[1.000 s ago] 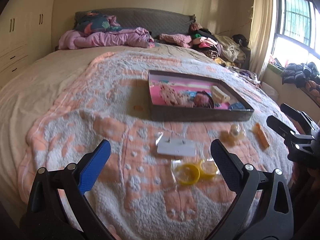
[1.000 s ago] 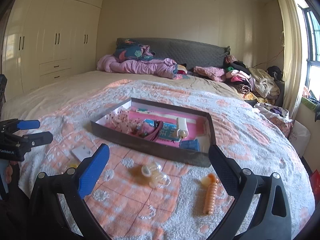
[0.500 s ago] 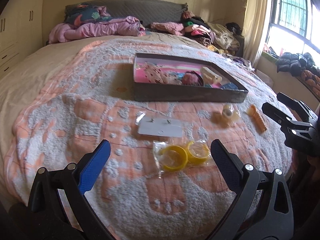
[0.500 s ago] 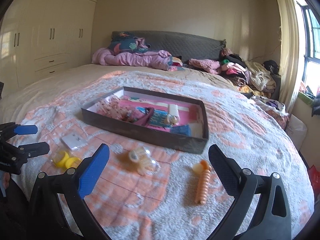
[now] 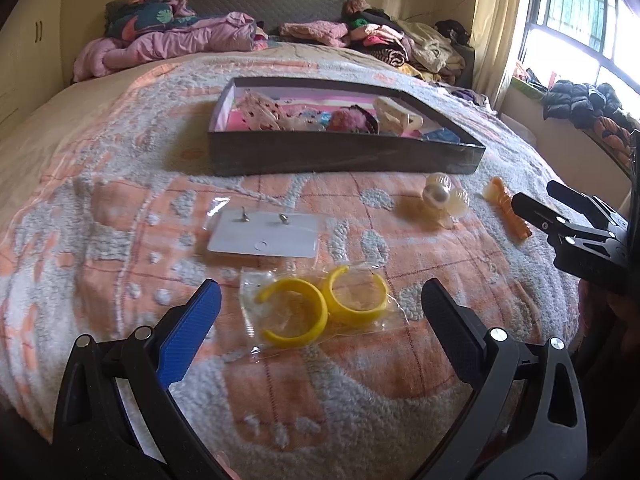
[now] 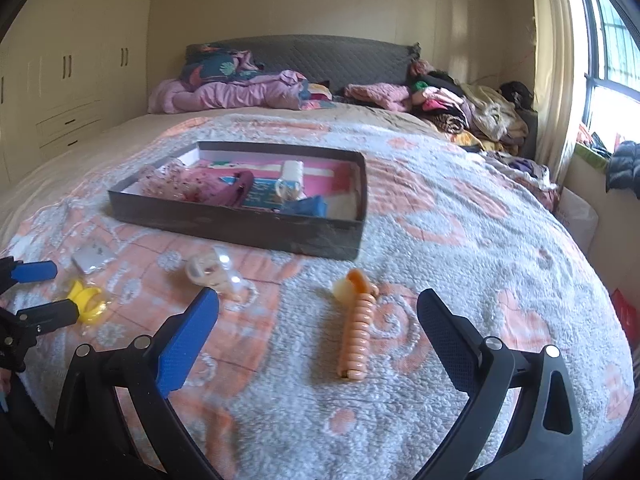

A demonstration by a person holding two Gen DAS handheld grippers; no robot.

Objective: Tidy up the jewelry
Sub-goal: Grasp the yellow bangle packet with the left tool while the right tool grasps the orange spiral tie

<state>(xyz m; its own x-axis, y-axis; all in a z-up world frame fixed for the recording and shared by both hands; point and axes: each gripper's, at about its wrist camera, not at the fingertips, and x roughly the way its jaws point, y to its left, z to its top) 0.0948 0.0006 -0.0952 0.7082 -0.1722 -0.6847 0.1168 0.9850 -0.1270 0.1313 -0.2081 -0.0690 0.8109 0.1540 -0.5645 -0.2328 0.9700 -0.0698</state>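
Observation:
A clear bag with two yellow hoop earrings [image 5: 320,309] lies on the blanket just ahead of my left gripper [image 5: 320,308], which is open and empty, its fingers on either side of the bag. Beyond it lie a white card with stud earrings [image 5: 264,236] and a clear packet of pearly pieces [image 5: 442,200]. An orange spiral hair clip [image 6: 356,332] lies between the fingers of my right gripper [image 6: 318,316], which is open and empty. The dark tray [image 6: 248,222] holds several accessories; it also shows in the left wrist view [image 5: 340,156].
The bed carries a peach-and-white blanket [image 6: 460,240]. Piled clothes [image 6: 460,104] and a purple quilt [image 6: 240,94] lie by the headboard. Wardrobes [image 6: 72,68] stand on the left, a window [image 5: 580,40] on the right.
Both grippers have moved forward and lower toward the blanket. The yellow earring bag now sits between the left fingers and the orange clip between the right fingers.

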